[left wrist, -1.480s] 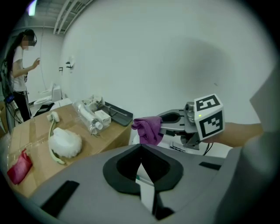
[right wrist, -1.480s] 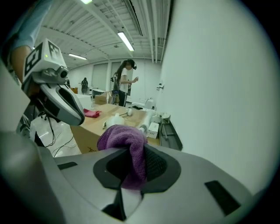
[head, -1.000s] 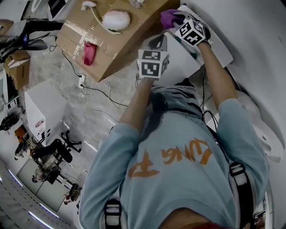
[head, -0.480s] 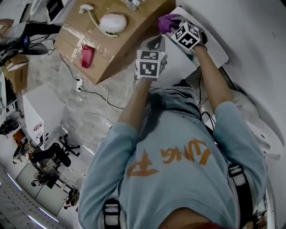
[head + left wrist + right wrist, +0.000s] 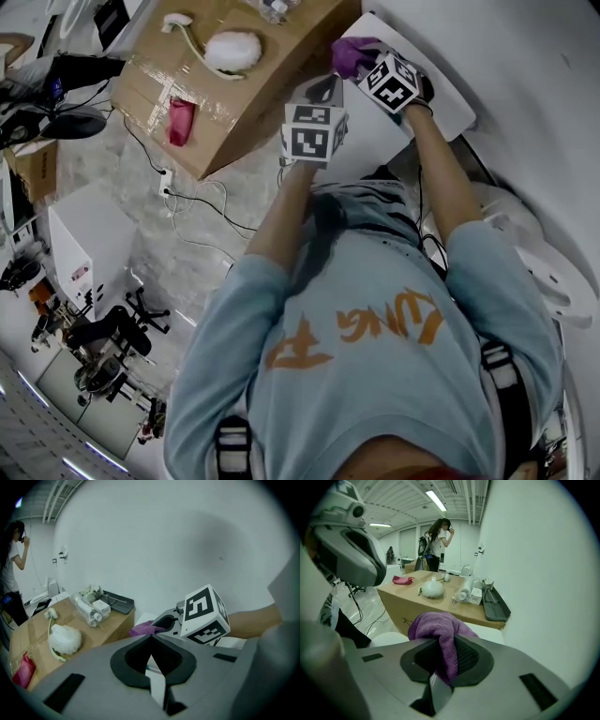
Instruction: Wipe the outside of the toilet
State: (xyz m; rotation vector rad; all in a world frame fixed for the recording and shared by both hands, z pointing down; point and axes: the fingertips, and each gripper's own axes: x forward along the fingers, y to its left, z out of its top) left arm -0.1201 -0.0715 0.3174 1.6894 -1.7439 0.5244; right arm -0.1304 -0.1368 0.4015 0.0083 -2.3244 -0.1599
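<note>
The toilet (image 5: 452,105) stands against the wall at the person's right, with its white tank lid reaching forward toward a cardboard box (image 5: 246,105) just beside it. The right tongs (image 5: 443,644) are clamped on a bunched purple cloth (image 5: 436,624) and positioned at the lid edge nearest the box, close to the far corner. Whether the cloth is in contact with the lid cannot be confirmed. The left tongs (image 5: 151,637) hover just beside the right unit over the same edge, with the jaws closed tip to tip and nothing between them. Assessment: wiping is in progress on the tank lid. No streak or wet mark shows how much is done. The tank sides and the lower body probably remain to be wiped.
</note>
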